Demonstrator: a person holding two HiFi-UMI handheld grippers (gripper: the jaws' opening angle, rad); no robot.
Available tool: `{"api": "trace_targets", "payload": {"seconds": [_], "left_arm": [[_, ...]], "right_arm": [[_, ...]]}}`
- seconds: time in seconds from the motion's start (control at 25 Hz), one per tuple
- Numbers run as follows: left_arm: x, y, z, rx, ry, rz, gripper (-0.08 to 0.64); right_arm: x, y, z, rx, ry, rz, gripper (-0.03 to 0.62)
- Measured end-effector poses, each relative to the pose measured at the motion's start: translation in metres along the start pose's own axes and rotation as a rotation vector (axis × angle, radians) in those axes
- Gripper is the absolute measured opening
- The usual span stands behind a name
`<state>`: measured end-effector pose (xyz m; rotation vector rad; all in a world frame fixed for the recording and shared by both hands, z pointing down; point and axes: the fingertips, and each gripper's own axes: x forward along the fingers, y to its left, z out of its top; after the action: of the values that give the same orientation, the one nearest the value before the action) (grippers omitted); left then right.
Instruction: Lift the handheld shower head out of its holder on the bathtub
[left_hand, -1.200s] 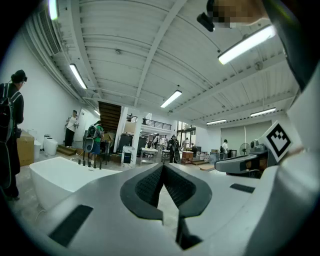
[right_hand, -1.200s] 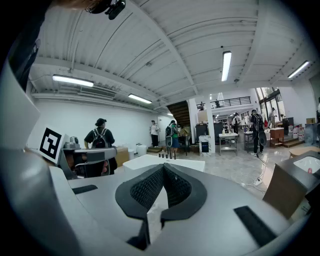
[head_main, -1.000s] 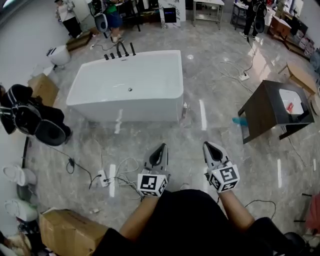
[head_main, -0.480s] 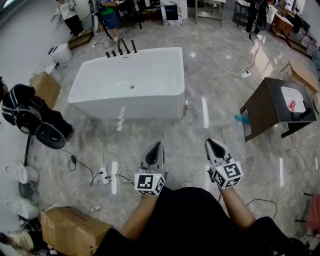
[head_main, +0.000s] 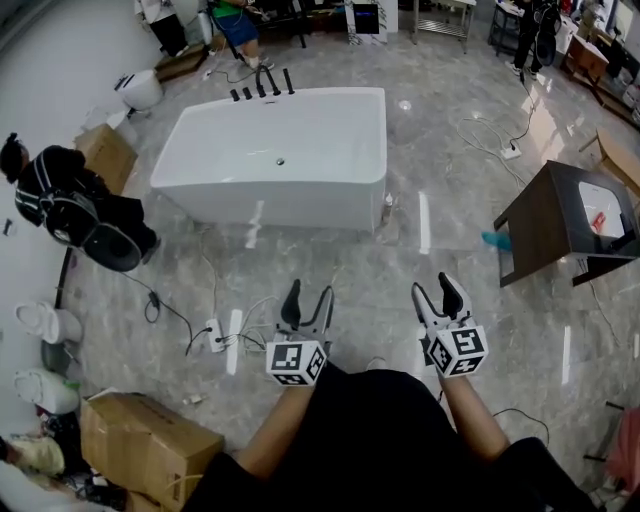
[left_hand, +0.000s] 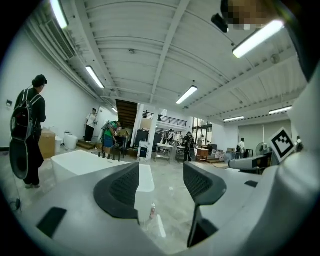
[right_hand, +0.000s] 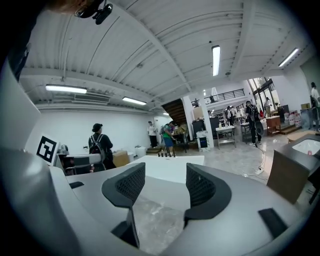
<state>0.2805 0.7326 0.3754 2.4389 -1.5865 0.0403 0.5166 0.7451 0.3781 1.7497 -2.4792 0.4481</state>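
Observation:
A white bathtub (head_main: 285, 207) stands on the marble floor well ahead of me. A row of black fittings (head_main: 262, 88) rises from its far rim; I cannot tell which of them is the shower head. My left gripper (head_main: 309, 299) and right gripper (head_main: 436, 294) hover side by side near my body, far short of the tub. Both sets of jaws are opening, with nothing between them. The left gripper view shows its jaws (left_hand: 161, 184) apart, the tub (left_hand: 82, 162) beyond them. The right gripper (right_hand: 165, 185) also points at the tub (right_hand: 172, 168) and its fittings (right_hand: 167, 154).
A person with a backpack (head_main: 72, 197) stands left of the tub. A dark table (head_main: 558, 215) is at the right. A power strip with cables (head_main: 214, 335) lies on the floor, a cardboard box (head_main: 150, 445) at the lower left, a small bottle (head_main: 388, 209) by the tub's corner.
Both grippers' jaws have gone from shut to wide apart. The left gripper has shifted a little and sunk. The tub sits further right in the head view.

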Motion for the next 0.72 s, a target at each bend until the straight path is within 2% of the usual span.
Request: {"api": "trace_targets", "payload": {"seconds": [0.28,0.4,0.56,0.72], "left_arm": [[-0.015,0.006,0.004,0.017,0.005,0.021,0.255],[-0.020,0.012,0.001,0.034,0.004,0.007,0.196],[-0.017,0.040,-0.003,0.033,-0.003,0.023,0.233],[-0.004,0.075,0.005,0.025,-0.029,0.050,0.236]], "right_arm": [[0.012,0.026,-0.008,0.010,0.030,0.083,0.224],[0.023,0.033,-0.015,0.018,0.041,0.102,0.224],[0.045,0.046,-0.028,0.022,0.070,0.117,0.224],[0.076,0.058,-0.030,0.006,0.091,0.123,0.224]]}}
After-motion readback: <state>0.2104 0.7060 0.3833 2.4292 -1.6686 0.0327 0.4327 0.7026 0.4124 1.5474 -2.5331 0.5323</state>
